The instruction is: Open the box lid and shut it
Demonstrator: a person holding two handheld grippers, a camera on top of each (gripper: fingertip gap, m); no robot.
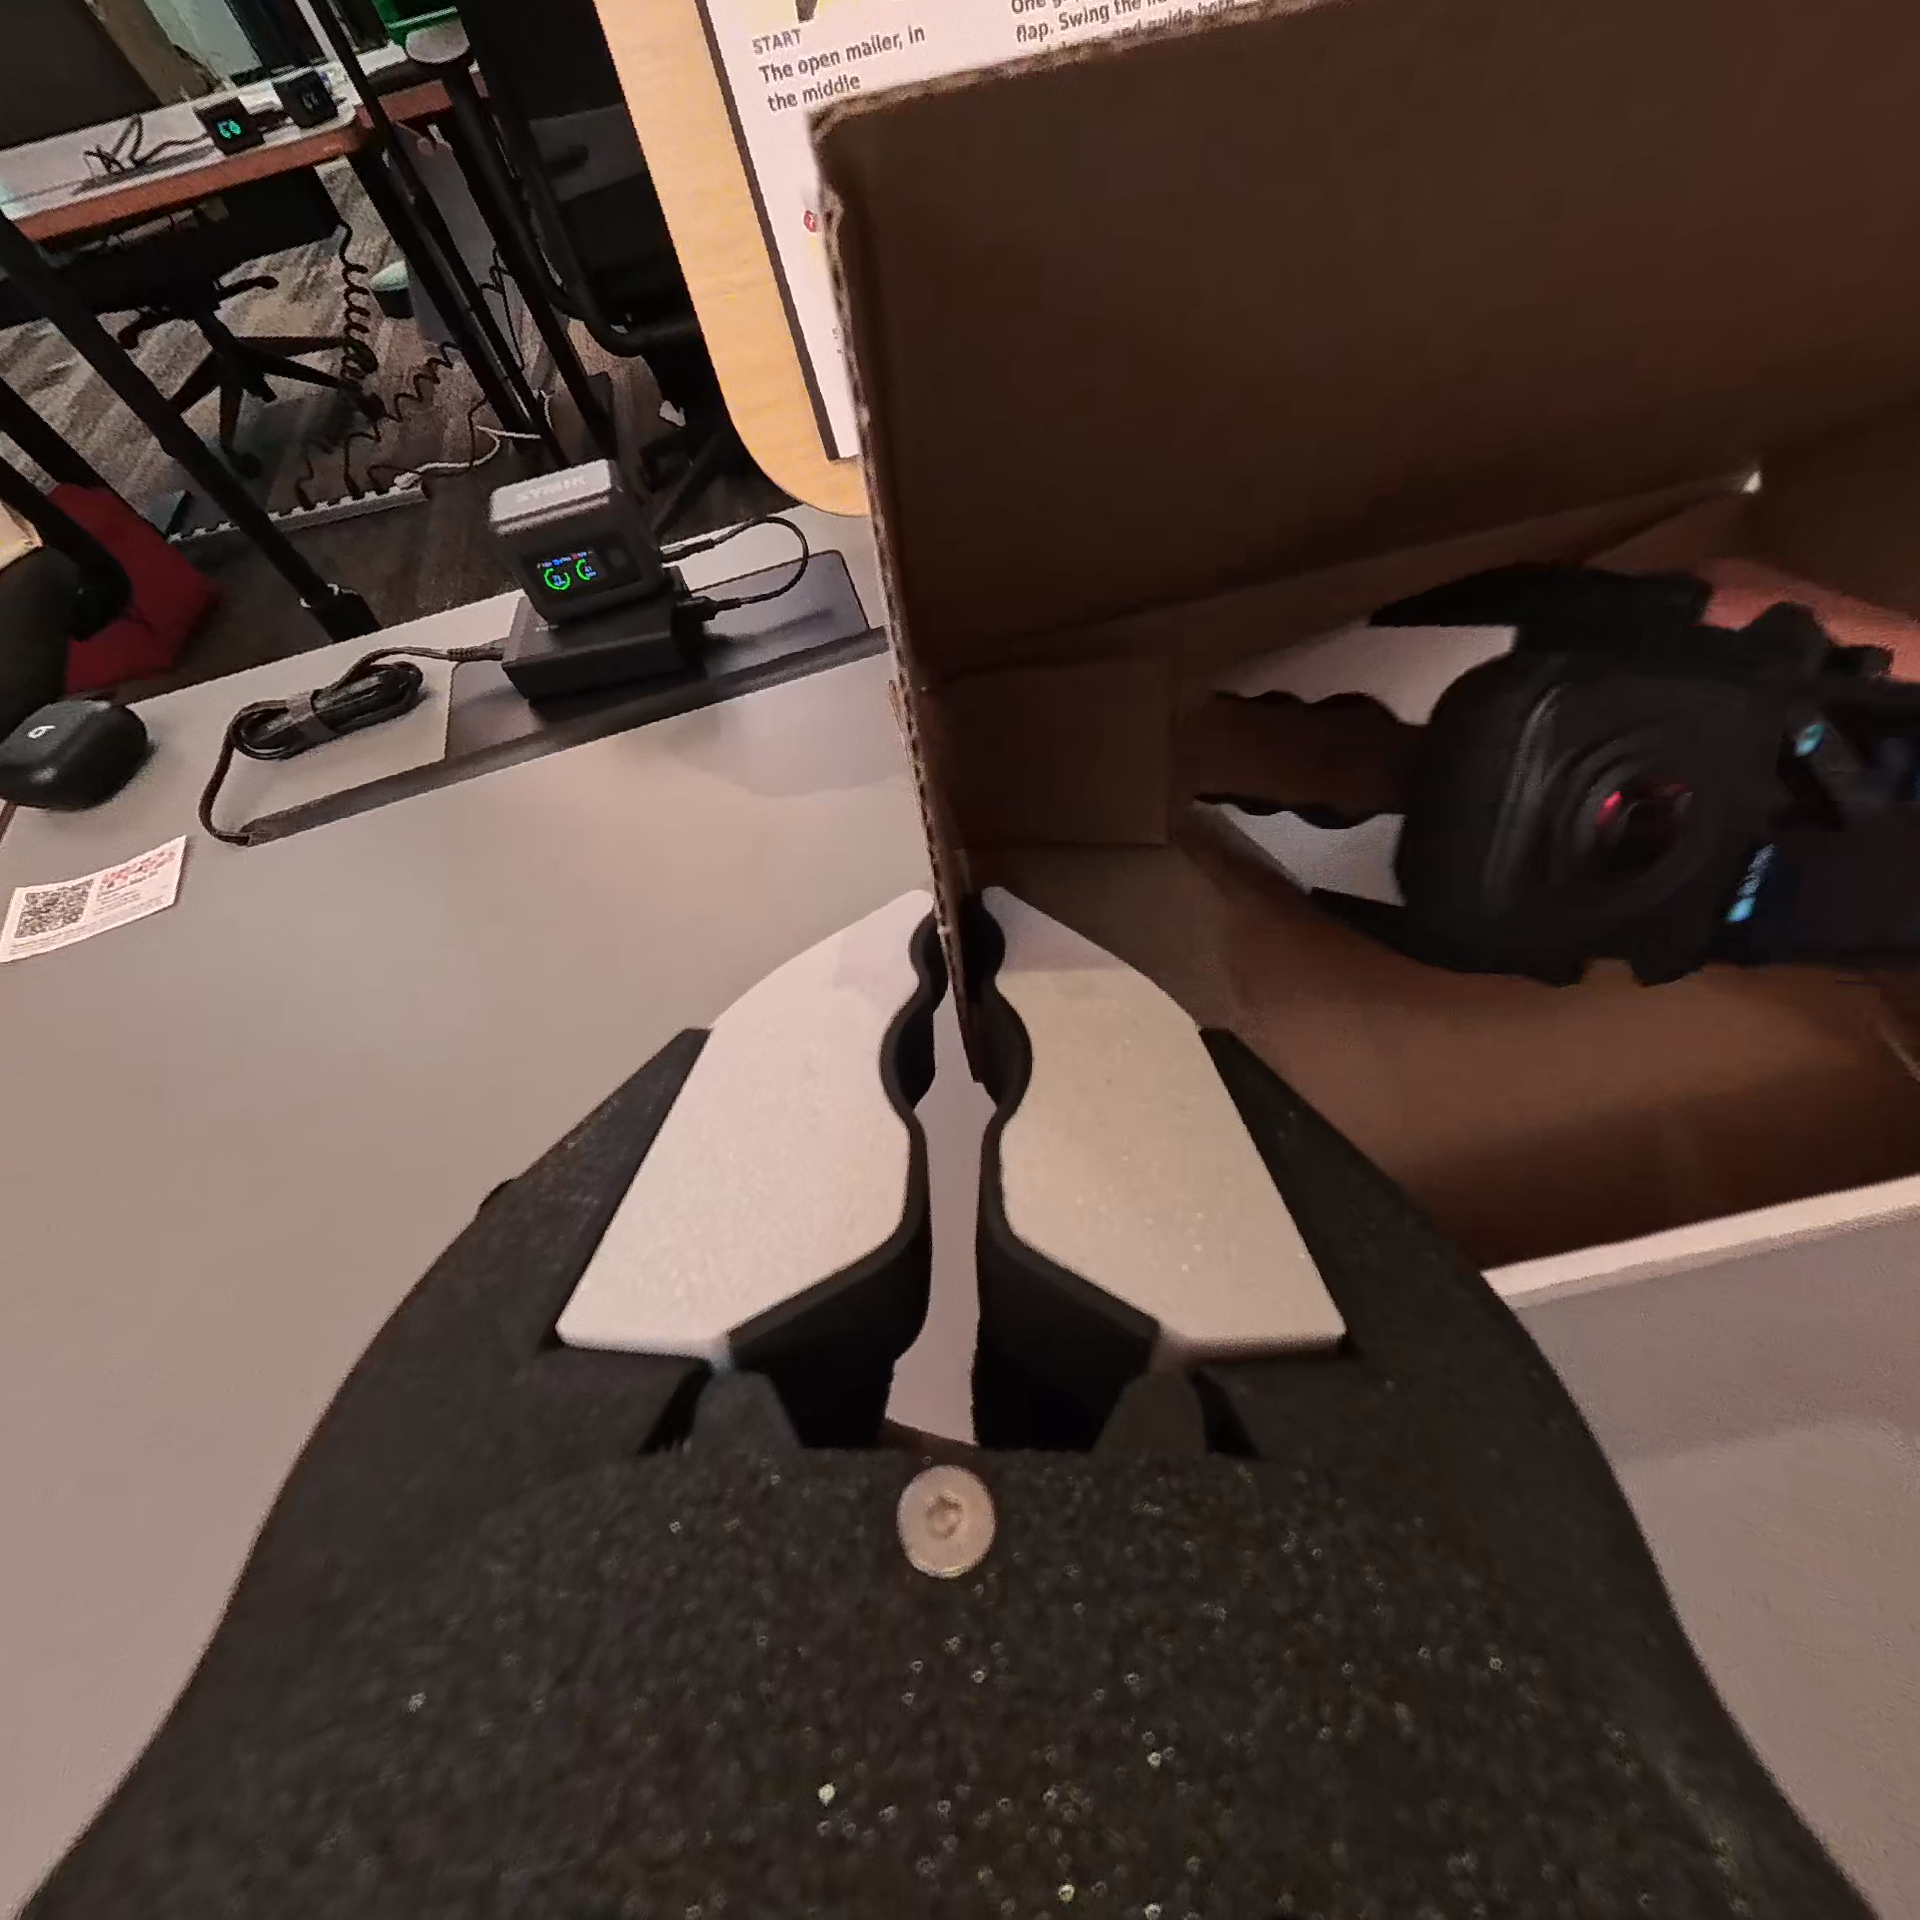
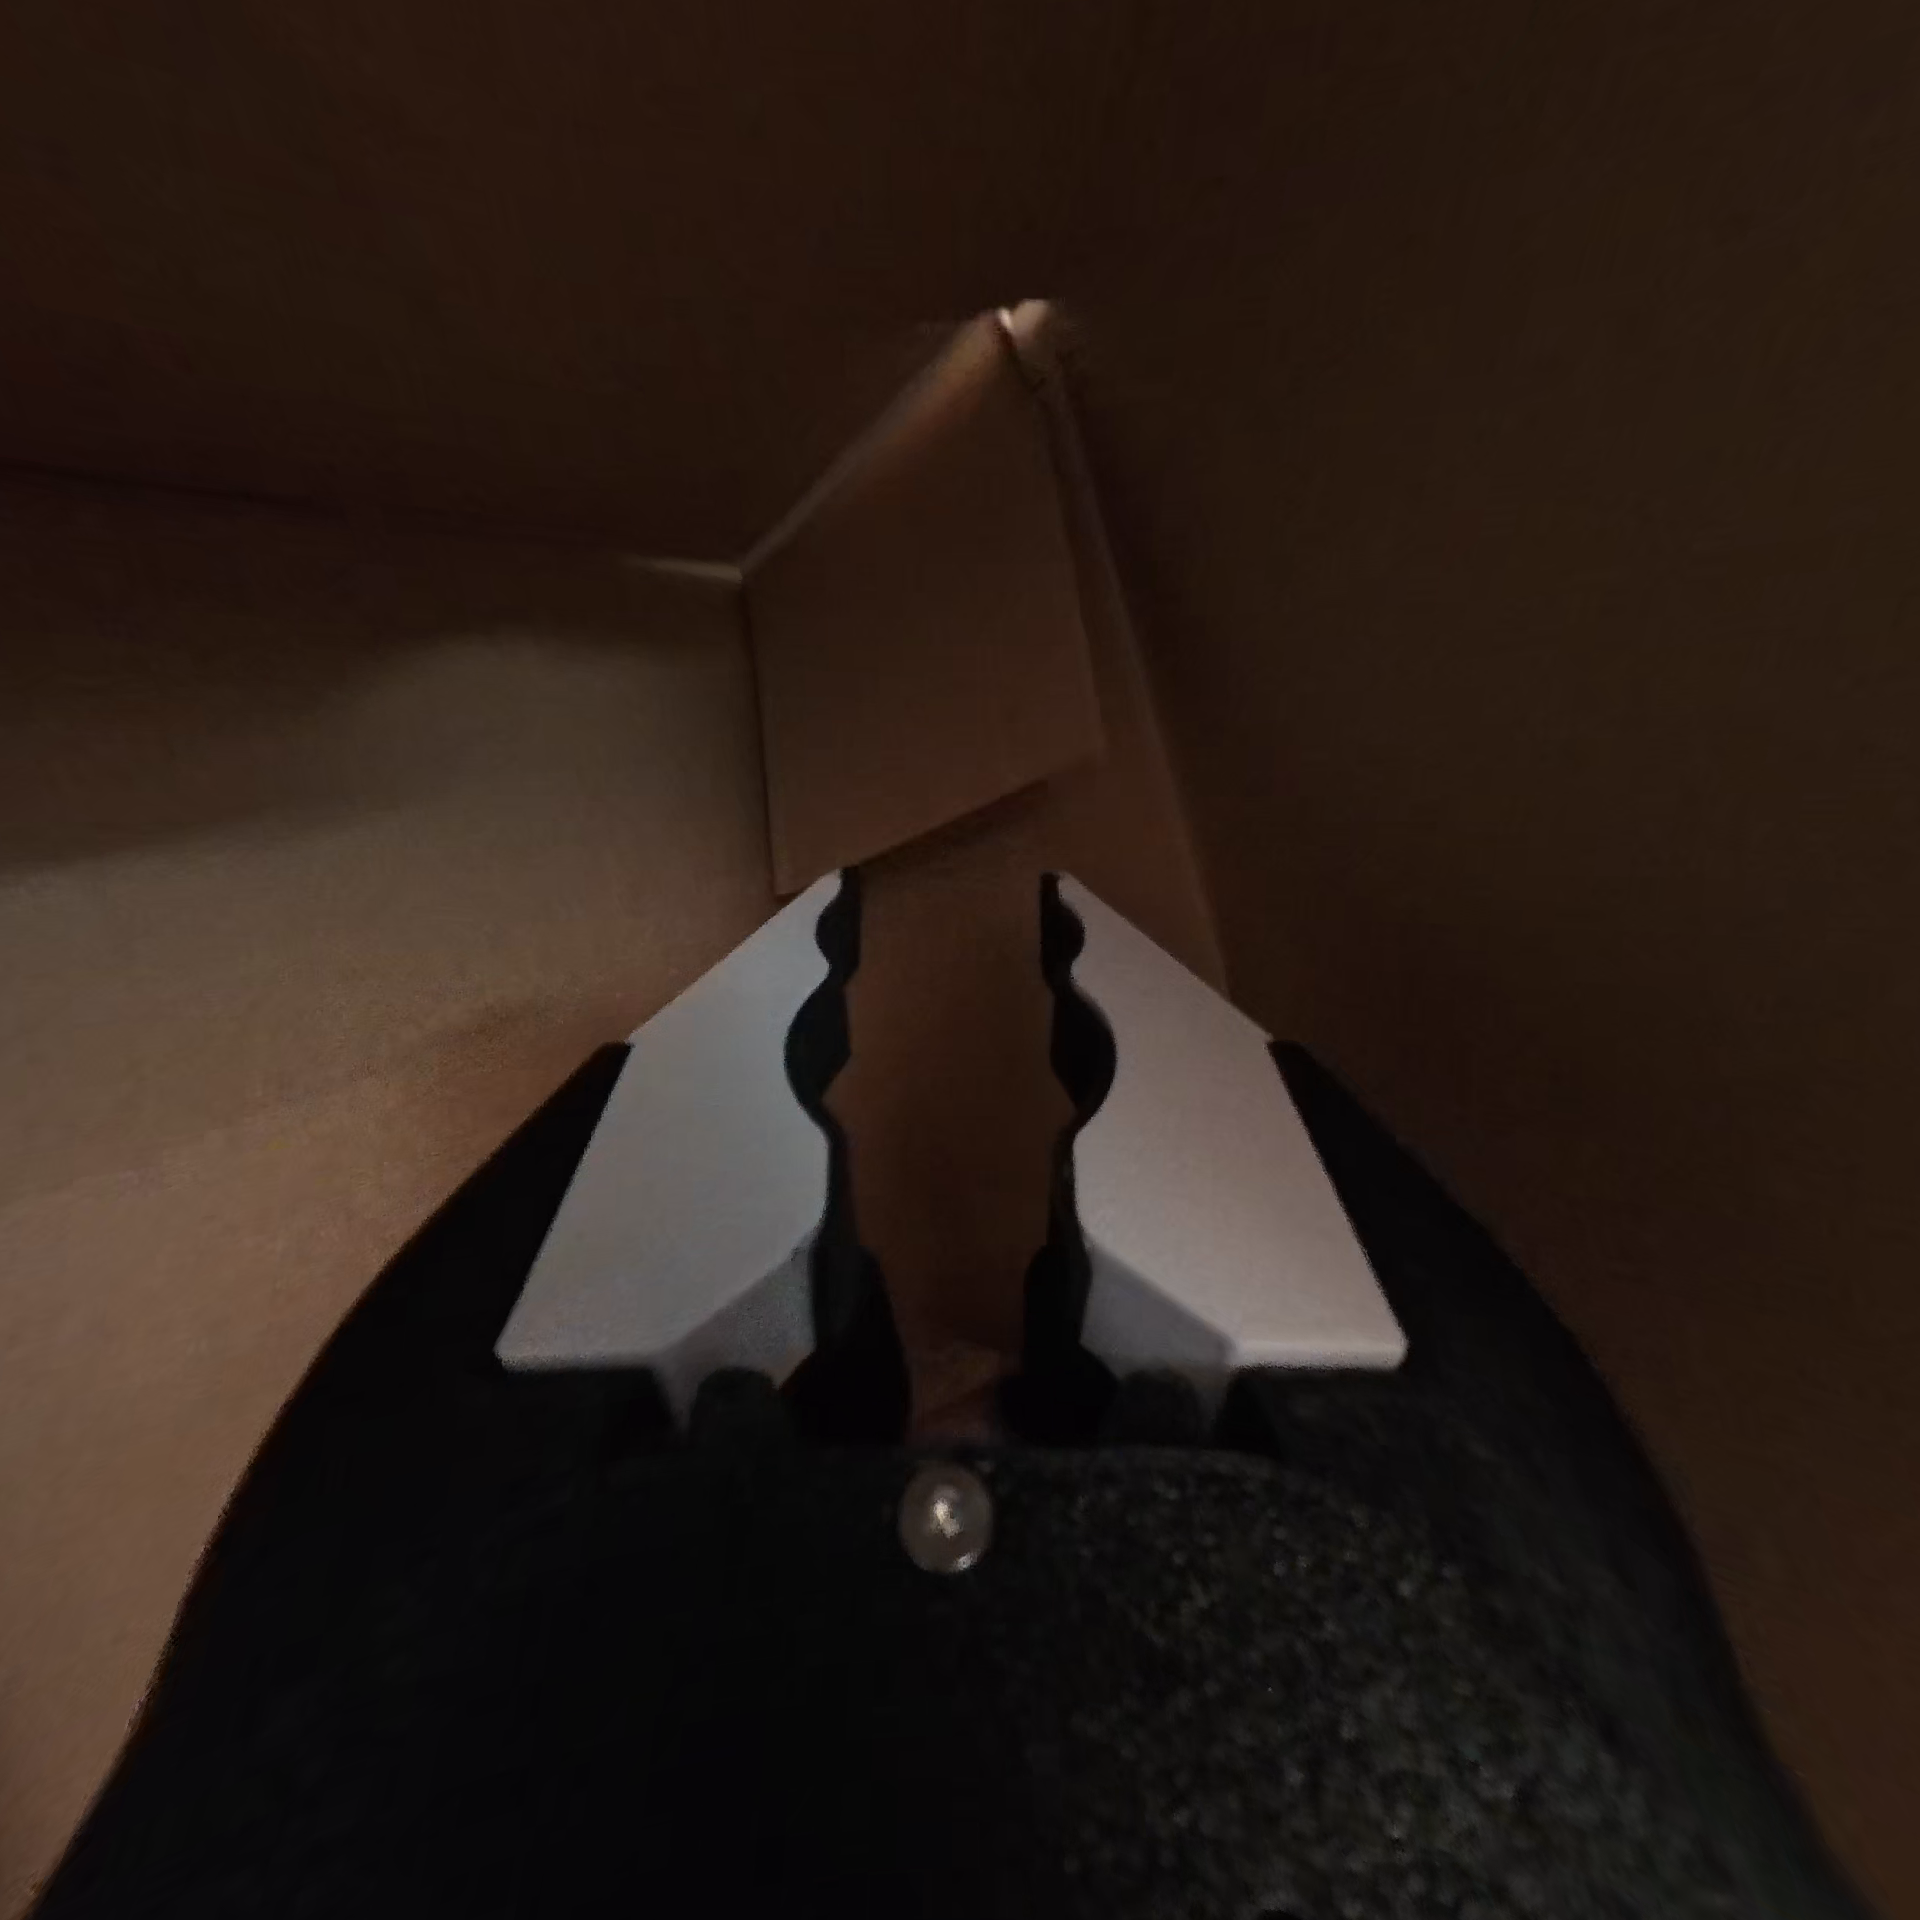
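Note:
A brown cardboard box (image 1: 1507, 1101) lies open on the grey table, with its lid (image 1: 1299, 343) standing upright. My left gripper (image 1: 961, 940) is shut on the lid's corrugated left edge, which runs up between the white fingers (image 1: 790, 1122). My right gripper (image 1: 1288, 758) shows in the left wrist view reaching into the box from the right, under the raised lid, its jaws apart. In the right wrist view my right gripper (image 2: 948, 883) is open and empty inside the dim box, facing a folded inner flap (image 2: 914, 675) at a corner.
On the table left of the box are a black charger with green lights (image 1: 577, 566), a coiled black cable (image 1: 312, 717), a black case (image 1: 62, 753) and a small printed card (image 1: 94, 899). A printed sheet (image 1: 821, 156) lies behind the box. The box's white front rim (image 1: 1714, 1236) is at the right. About 20 centimetres separates my left fingertips from my right.

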